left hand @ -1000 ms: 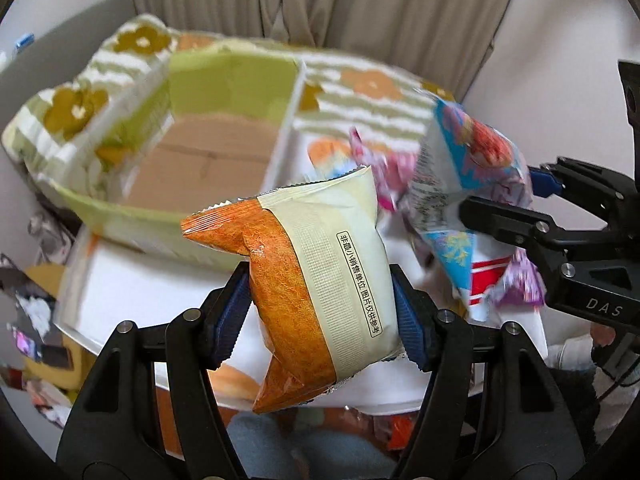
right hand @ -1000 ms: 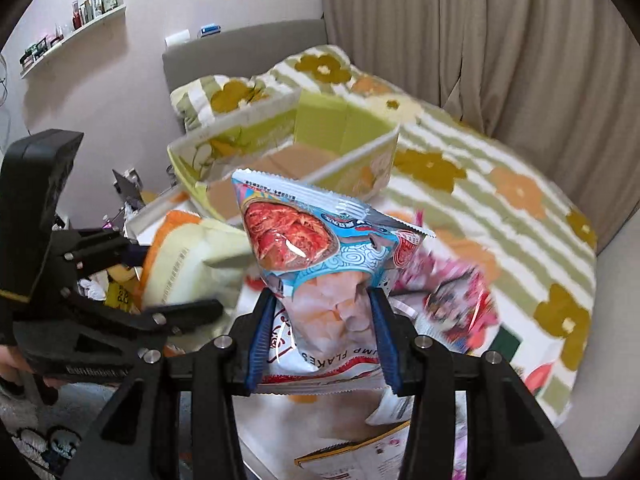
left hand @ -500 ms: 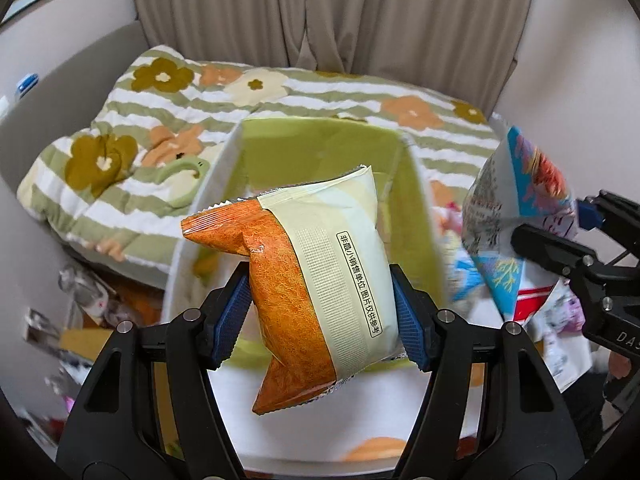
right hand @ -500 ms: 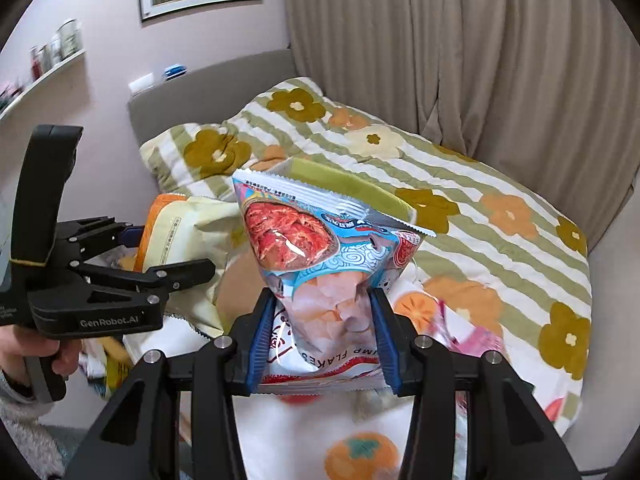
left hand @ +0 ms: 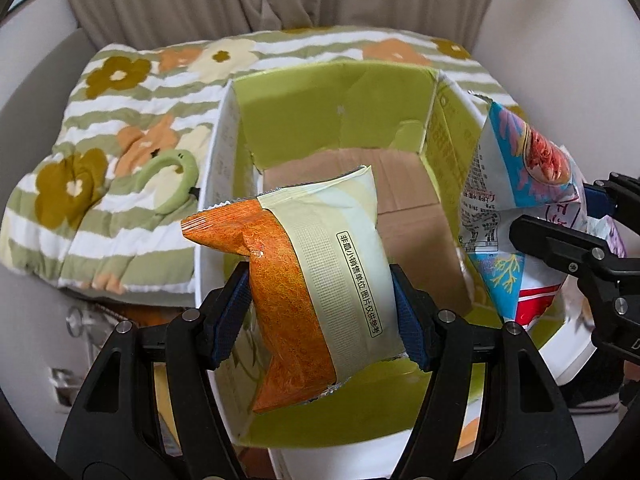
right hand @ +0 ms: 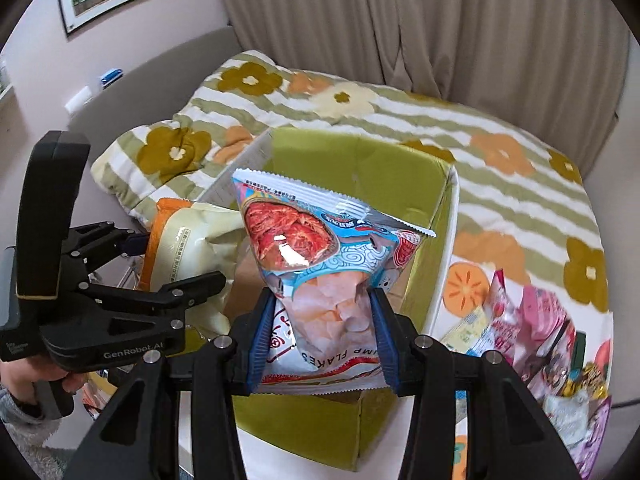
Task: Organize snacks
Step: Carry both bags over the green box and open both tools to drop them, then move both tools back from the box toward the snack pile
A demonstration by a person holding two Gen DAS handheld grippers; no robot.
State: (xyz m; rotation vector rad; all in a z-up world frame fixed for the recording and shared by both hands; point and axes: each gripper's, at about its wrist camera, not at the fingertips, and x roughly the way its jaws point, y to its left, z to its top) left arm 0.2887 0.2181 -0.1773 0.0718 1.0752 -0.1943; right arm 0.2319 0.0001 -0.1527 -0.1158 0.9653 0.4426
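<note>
Change since earlier: both grippers have travelled from beside the box to above its open top; a second ago the box sat further off, behind both packets, and now its green interior fills the space behind them.
Left gripper [left hand: 322, 312]: its blue pads are clamped on the orange-and-cream snack packet [left hand: 308, 280], one pad on each side of the packet's lower half; seen from the side in the right wrist view [right hand: 168, 268], with a person's hand [right hand: 24, 380] on its handle.
Orange-and-cream packet position: held upright and slightly tilted, hanging over the near left part of the box opening.
Right gripper [right hand: 318, 340]: closed tight on the shrimp flakes bag [right hand: 316, 268], pads pinching its lower part; also visible at the right edge of the left wrist view [left hand: 576, 248].
Shrimp flakes bag position: upright, above the box, just beside the orange-and-cream packet and to its right.
Box [left hand: 344, 120]: cardboard carton with green inner walls and a brown floor, flaps open; nothing can be seen lying on the visible part of the floor.
Setting: box rests on a bed with a flower-patterned striped quilt [right hand: 500, 152].
Loose snacks [right hand: 532, 324]: several pink and mixed packets lie on the quilt to the right of the box.
Background: beige curtains [right hand: 400, 20] behind the bed.
</note>
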